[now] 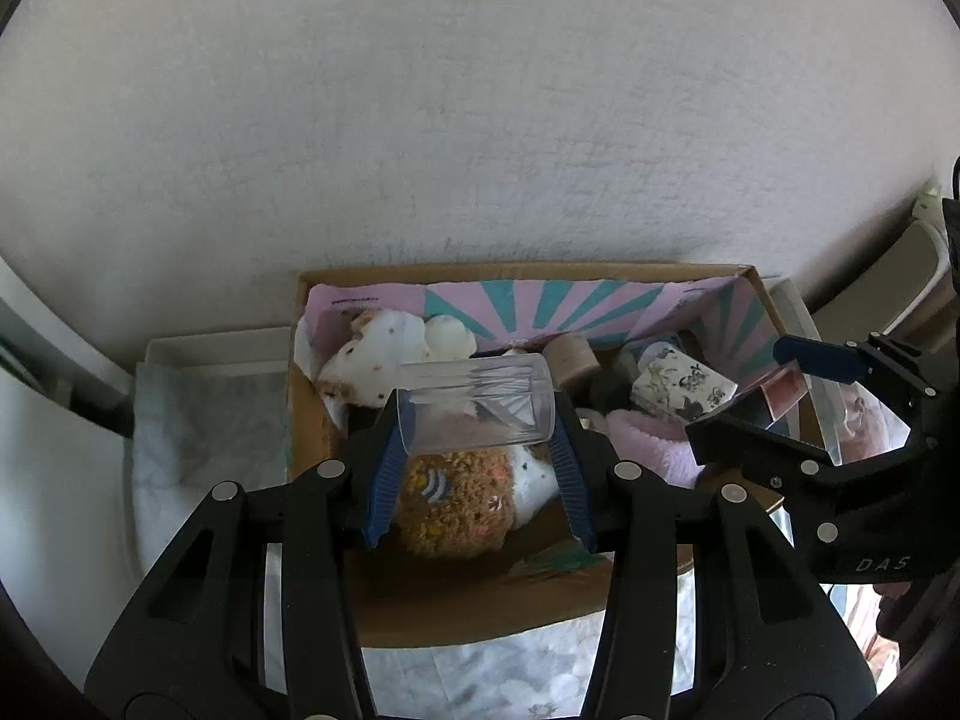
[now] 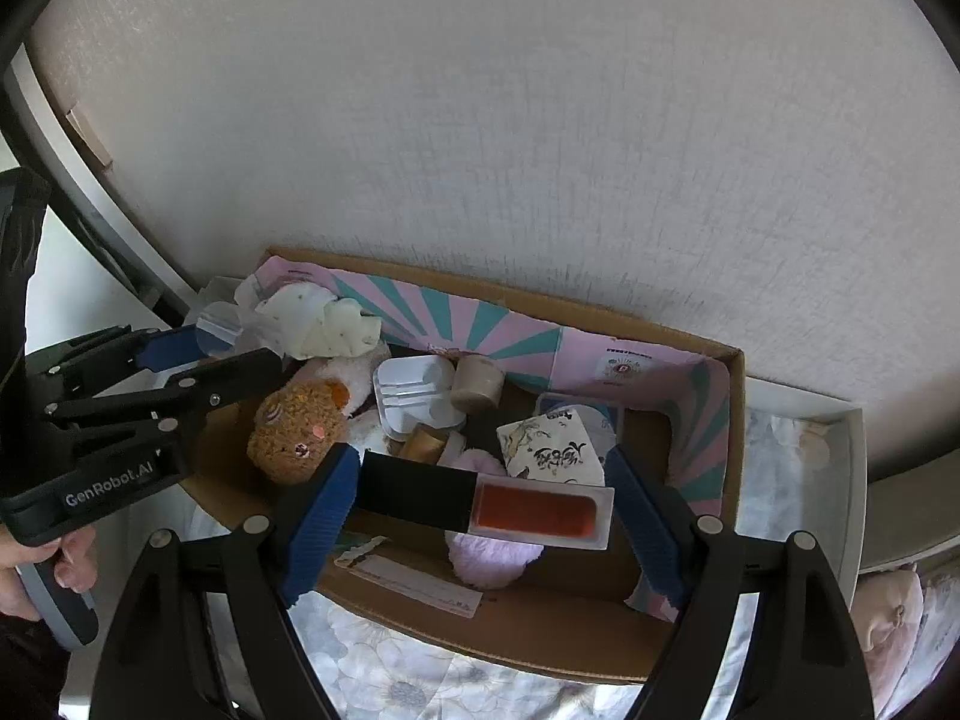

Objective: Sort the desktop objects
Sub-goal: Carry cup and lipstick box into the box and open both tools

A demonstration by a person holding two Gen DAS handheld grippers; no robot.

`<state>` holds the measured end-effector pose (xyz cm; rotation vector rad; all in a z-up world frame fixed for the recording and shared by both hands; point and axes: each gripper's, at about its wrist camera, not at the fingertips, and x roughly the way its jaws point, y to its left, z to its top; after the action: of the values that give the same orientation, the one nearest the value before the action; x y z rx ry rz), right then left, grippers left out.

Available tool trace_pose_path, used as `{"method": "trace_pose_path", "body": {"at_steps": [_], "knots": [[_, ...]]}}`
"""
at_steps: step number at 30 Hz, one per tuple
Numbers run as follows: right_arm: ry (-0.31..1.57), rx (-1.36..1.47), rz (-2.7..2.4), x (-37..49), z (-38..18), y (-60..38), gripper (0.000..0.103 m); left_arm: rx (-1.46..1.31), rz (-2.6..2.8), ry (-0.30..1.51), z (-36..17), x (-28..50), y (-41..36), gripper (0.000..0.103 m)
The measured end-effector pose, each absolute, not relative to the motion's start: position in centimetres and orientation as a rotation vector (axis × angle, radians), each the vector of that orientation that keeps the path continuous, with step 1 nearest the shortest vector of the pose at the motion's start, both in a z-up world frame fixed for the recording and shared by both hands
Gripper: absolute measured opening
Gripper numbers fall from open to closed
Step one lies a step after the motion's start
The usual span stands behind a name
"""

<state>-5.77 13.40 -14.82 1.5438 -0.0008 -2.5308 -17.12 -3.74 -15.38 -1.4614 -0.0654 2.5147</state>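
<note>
My left gripper (image 1: 477, 420) is shut on a clear plastic tube (image 1: 477, 402), held sideways above the cardboard box (image 1: 456, 618). My right gripper (image 2: 480, 507) is shut on a lip gloss (image 2: 486, 507) with a black cap and a red-filled clear body, held crosswise over the same box (image 2: 540, 642). The lip gloss also shows at the right of the left wrist view (image 1: 780, 390). The box holds a brown knitted toy (image 2: 297, 426), a pink fluffy item (image 2: 492, 558), a white case (image 2: 414, 396), a beige tape roll (image 2: 477, 384) and a printed pouch (image 2: 555, 447).
The box stands against a white wall on a floral cloth (image 2: 390, 678). A white tray (image 1: 210, 354) lies left of the box and another white tray (image 2: 840, 480) lies right of it. A paper tag (image 2: 408, 585) lies on the box's near edge.
</note>
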Motion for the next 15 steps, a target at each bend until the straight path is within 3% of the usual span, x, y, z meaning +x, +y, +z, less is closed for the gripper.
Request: {"method": "trace_pose_path", "body": {"at_steps": [15], "knots": [[0.012,1.555,-2.506,-6.06,-14.64,13.46,0.081,-1.465,2.498,-0.041,-15.7,-17.47,-2.98,0.041]]}}
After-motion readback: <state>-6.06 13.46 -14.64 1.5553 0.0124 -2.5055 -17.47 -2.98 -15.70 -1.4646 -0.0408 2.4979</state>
